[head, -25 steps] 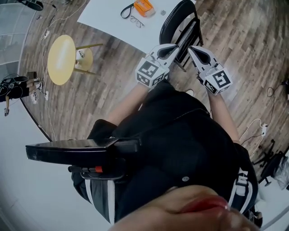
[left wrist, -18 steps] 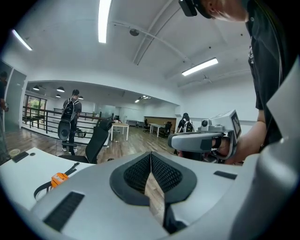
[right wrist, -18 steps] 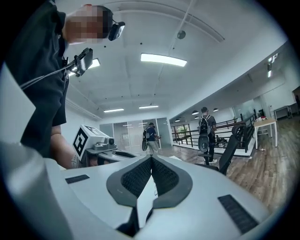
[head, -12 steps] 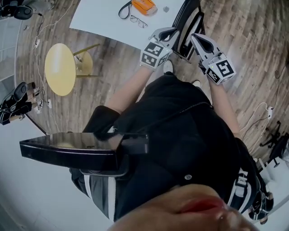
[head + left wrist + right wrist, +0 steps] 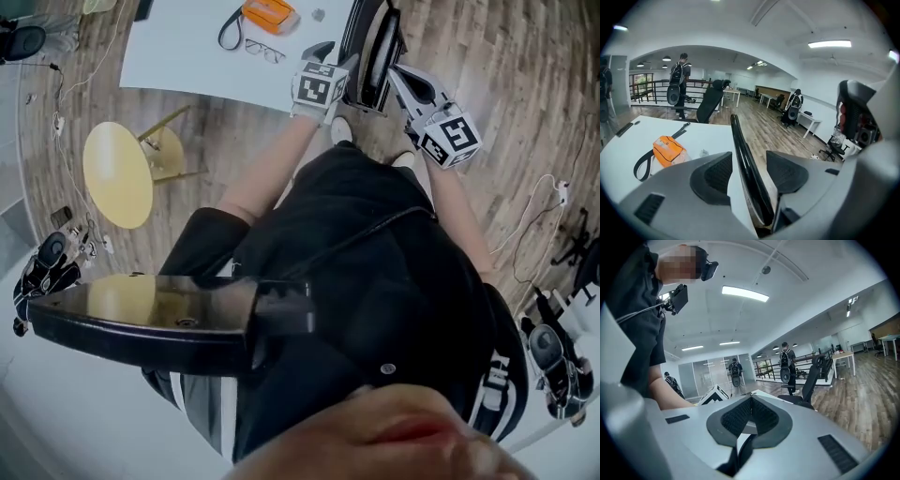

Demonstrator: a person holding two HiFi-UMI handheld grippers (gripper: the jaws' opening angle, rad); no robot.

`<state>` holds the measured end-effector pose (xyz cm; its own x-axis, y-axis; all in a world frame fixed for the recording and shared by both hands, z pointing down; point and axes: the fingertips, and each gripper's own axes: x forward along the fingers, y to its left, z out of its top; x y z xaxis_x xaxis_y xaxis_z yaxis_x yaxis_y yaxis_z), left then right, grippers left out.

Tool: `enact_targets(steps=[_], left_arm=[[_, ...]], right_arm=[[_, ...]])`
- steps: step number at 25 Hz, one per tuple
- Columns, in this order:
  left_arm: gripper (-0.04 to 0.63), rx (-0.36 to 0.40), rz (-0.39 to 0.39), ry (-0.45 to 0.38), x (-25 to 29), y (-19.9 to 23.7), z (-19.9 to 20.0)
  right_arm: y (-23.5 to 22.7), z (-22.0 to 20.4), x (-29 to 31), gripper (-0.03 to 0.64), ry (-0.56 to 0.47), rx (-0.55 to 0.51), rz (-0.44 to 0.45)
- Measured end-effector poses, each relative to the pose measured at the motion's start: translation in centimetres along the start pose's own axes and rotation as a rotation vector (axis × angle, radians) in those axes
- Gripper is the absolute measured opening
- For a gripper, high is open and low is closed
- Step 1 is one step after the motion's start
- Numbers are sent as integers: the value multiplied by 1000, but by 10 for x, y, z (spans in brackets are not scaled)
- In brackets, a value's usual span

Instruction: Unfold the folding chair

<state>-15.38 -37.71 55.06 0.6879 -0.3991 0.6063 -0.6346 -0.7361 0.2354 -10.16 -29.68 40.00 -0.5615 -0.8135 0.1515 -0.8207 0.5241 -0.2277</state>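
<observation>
The black folding chair (image 5: 371, 39) stands folded against the white table's edge, at the top of the head view. My left gripper (image 5: 339, 64) reaches to its left side. In the left gripper view the jaws of the left gripper (image 5: 749, 160) are opening, and the chair's thin black edge (image 5: 739, 140) runs up between the pads with a gap on each side. My right gripper (image 5: 397, 73) is by the chair's right side. In the right gripper view the pads of the right gripper (image 5: 751, 400) are pressed together, shut, with nothing visible between them.
The white table (image 5: 178, 52) carries an orange pouch (image 5: 267, 13) with a black strap and a pair of glasses (image 5: 260, 49). A round yellow stool (image 5: 117, 173) stands on the wooden floor at left. Cables lie at the right. An office chair (image 5: 710, 101) and people stand farther off.
My left gripper has moved forward and down to the chair and its jaws have opened round the chair's edge. The right gripper has shifted slightly toward the chair and stays shut.
</observation>
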Motion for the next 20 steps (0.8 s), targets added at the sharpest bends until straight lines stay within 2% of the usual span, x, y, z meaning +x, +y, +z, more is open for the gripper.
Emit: enact_targets(steps=[2,7,11,12,15,20], left_arm=[[219,-16,5,34,13,4,-7],[232,-87,-44,133,46,2,-31],[230,-98,-16,174,55,7,-35],[224,-97,-11,178,56,8,-35],[135,-100,-9,178,57,3,-36],[111,-144,-10,170,54,1,-35]], right_arm=[[-5,-1,-2,8,2,6,-19],[-16,-5,-6,8,12,21,-58],[-23,-8,-10,8,22,29,-85],[-24,-10,-12,8,25,31,-90],[-25,-13,-17,8,32,36,-100],[-31,-17,-25,8,53,53,-141]])
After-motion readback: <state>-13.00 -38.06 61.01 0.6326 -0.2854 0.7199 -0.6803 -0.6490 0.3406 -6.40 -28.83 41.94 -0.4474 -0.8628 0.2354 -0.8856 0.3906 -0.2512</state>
